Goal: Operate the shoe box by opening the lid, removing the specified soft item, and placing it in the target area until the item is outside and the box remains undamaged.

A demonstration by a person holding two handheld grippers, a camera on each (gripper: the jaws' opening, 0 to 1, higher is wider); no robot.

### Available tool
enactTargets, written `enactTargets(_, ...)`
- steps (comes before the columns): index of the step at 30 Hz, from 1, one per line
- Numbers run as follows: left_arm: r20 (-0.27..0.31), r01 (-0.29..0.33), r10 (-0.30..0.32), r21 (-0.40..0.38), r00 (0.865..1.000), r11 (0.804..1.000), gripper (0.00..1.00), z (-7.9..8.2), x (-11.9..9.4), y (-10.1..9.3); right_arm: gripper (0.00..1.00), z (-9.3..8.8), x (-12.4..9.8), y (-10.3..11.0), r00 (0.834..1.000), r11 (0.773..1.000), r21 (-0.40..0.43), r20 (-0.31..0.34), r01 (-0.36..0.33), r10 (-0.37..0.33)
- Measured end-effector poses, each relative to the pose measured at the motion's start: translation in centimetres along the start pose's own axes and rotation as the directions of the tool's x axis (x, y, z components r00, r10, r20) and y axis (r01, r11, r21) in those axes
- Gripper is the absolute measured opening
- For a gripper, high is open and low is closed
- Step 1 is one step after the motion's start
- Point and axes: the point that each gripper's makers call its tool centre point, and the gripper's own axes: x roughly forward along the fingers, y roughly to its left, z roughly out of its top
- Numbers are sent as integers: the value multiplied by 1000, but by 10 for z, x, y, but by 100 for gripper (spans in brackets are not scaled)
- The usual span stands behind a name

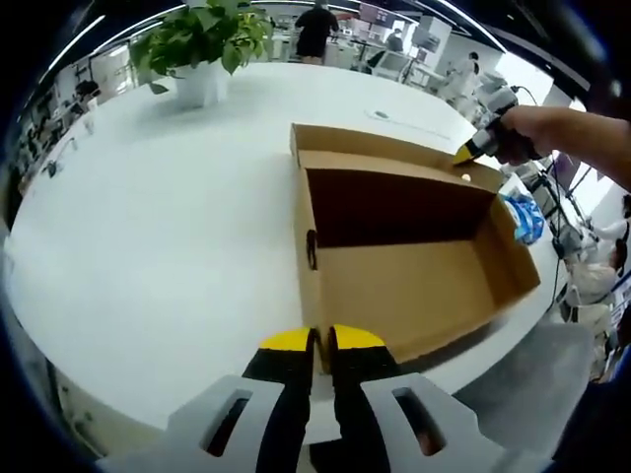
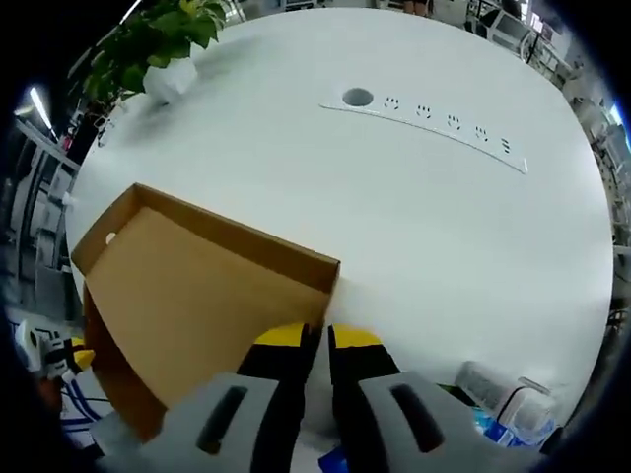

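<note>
An open brown cardboard shoe box (image 1: 414, 286) stands on the white table (image 1: 148, 246), near its right edge. The inside that shows is bare cardboard, and no soft item is in sight. The lid (image 1: 375, 148) is folded back on the far side. My left gripper (image 1: 321, 340) is shut on the box's near corner wall. A hand holds my right gripper (image 1: 471, 150) at the lid's far right corner. In the right gripper view the lid (image 2: 197, 296) spreads out ahead, and the right gripper (image 2: 318, 337) is shut on its rim flap.
A potted green plant (image 1: 202, 39) (image 2: 148, 49) stands at the far side of the table. A row of power sockets (image 2: 424, 113) is set into the tabletop. A blue-and-white bundle (image 1: 523, 217) lies past the box's right end. People (image 1: 315, 30) stand far behind.
</note>
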Motion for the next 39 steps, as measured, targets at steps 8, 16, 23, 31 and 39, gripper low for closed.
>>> enactTargets(8,-4,1,-1,1,1000,1000,3,0,0,0,2,-1,1,3,1000,1000,-11,-1,5,-5)
enactTargets(16,-1,5,-5,3,1000,1000,3,1,0,-3,0,3,-27,11,997,1000,2,78,0,0)
enactTargets(23,8,5,-5,5,1000,1000,3,1,1,-4,0,6,-47,16,991,1000,-21,134,-19,21)
enactTargets(31,12,2,-2,0,1000,1000,3,1,1,-5,0,15,-72,24,969,996,-83,244,-25,45)
enactTargets(39,12,1,-1,1,1000,1000,3,1,1,-4,0,21,-91,30,945,990,-138,324,-1,46)
